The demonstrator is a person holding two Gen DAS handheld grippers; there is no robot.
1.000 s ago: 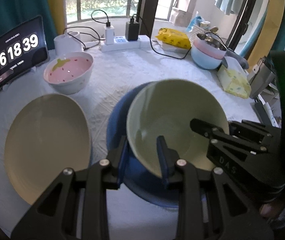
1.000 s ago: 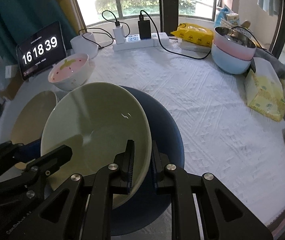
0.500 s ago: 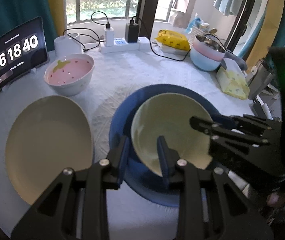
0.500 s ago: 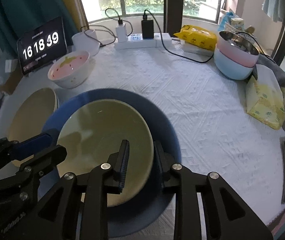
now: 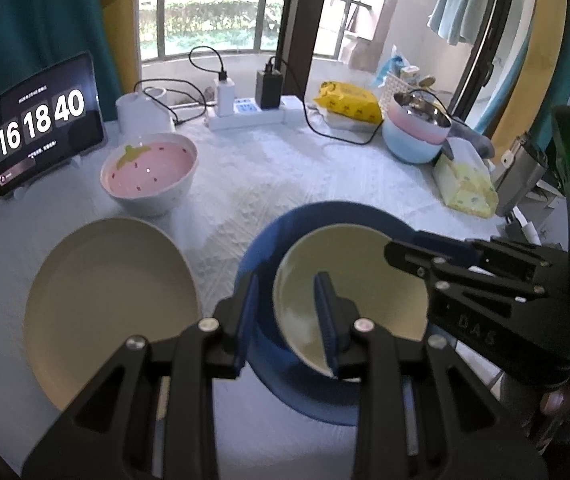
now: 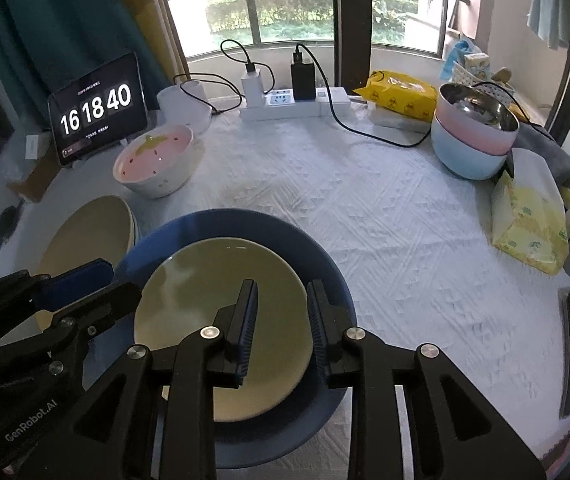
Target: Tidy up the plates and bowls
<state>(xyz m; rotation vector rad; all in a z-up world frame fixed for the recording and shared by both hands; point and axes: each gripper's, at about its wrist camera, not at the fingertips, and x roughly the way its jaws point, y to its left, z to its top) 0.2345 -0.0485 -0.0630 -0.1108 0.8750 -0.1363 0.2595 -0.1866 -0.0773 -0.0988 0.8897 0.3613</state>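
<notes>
Stacking done: a pale green round ceramic plate (image 6: pixel 221 328) lies flat inside a larger dark blue round plate (image 6: pixel 325 280) on the white quilted tablecloth (image 6: pixel 385 240); this pair looks settled.
Stacking left: a cream oval ceramic plate (image 5: pixel 109 304) sits alone just left of the blue plate, and a pink-lined white bowl with a strawberry pattern (image 5: pixel 149 172) stands behind it, both apparently not yet gathered.
Far side: a nested pile of a steel, a pink and a light blue bowl (image 6: pixel 473 136) stands well apart at the table's right rear; whether it counts as sorted I cannot tell.
Left gripper (image 5: pixel 285 312): fingers apart, straddling the near left rims of the green and blue plates; the pads do not appear to press on either.
Right gripper (image 6: pixel 281 316): fingers apart over the green plate's right edge, gripping nothing.
Change, plate: a second ago the green plate was tilted up off the blue one with the right fingers pinched on its rim; now it rests level.
Change, jaws: the right jaws have just been opening, with the plate edge between them but free; the left jaws' gap is unchanged.
Change, clock: the tablet clock (image 6: pixel 97 108) has advanced from 39 to 40.
Judgement: roughly mid-task, one placement just completed.
</notes>
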